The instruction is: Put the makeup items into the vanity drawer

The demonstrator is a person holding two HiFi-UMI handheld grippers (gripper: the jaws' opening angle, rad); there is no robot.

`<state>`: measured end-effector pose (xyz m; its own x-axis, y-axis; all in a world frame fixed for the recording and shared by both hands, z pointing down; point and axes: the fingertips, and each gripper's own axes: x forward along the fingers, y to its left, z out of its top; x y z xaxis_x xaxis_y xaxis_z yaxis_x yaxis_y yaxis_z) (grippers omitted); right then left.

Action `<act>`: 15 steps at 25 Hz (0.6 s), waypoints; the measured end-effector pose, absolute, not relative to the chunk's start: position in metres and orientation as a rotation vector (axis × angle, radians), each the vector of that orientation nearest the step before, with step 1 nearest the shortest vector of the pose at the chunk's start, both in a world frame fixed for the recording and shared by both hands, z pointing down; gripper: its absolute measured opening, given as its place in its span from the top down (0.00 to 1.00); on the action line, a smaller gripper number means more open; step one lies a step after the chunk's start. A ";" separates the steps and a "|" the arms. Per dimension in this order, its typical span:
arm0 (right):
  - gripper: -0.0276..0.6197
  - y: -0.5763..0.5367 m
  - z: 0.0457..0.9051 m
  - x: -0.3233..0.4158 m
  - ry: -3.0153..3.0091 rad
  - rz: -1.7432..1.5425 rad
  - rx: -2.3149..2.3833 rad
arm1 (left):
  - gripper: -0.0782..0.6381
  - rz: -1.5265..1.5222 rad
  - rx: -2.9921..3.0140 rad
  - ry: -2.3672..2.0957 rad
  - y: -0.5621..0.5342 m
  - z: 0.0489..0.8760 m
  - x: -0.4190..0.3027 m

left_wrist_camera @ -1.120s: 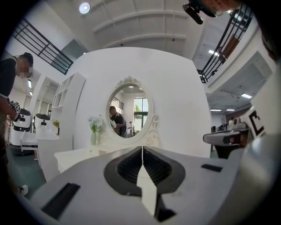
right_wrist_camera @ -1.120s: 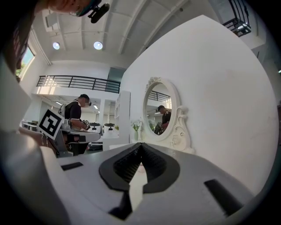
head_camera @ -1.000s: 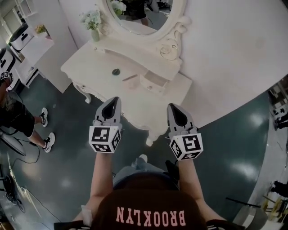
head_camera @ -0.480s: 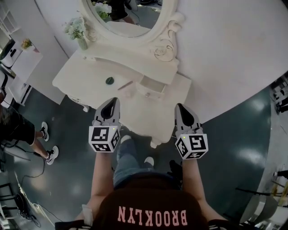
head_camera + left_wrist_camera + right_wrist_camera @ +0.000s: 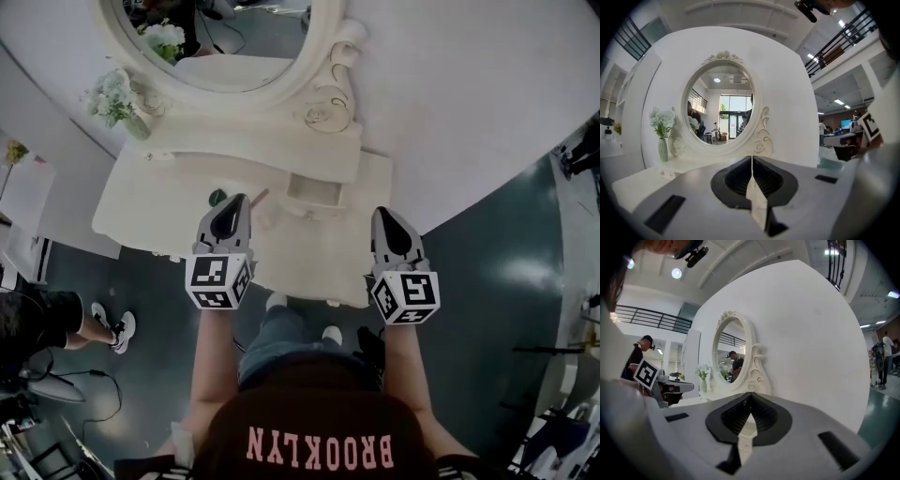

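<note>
Both grippers hang side by side at the near side of the white table, pointing toward 12 o'clock at the wall. The left gripper has its fingers closed tight on each other with nothing between them. The right gripper, at 3 o'clock from it, is the same, fingers pressed together and empty.

A small round dark item lies on the table just at 9 o'clock of the left gripper's tip. A slim pinkish stick lies just at 2 o'clock of that tip. Whether either touches the gripper I cannot tell.

The drawer stands open between the two grippers, toward 12 o'clock, under the shelf below the oval mirror. What it holds is not clear. A vase of white flowers stands at the table's far left, near 10 o'clock. A bystander's sneakers show on the dark floor at 8 o'clock.
</note>
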<state>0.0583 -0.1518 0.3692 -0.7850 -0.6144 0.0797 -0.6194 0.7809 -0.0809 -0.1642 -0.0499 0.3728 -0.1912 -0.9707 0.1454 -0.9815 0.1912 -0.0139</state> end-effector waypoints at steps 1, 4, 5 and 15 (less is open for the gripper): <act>0.96 -0.155 0.369 0.056 -2.906 0.158 1.040 | 0.88 0.159 1.950 -2.320 -0.056 0.374 -0.169; 0.96 -0.162 0.371 0.050 -2.869 0.153 1.117 | 0.88 0.174 1.999 -2.253 -0.072 0.381 -0.181; 0.96 -0.165 0.372 0.049 -2.855 0.155 1.144 | 0.88 0.176 2.014 -2.228 -0.078 0.384 -0.185; 0.96 -0.169 0.388 0.055 -2.685 0.174 1.410 | 0.64 0.227 2.159 -1.907 -0.121 0.422 -0.198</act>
<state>0.0546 -0.1688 0.3881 -0.5649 -0.8124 0.1443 -0.8242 0.5637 -0.0532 -0.1983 -0.1208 0.4220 0.1307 -0.9510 0.2804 -0.9902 -0.1110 0.0849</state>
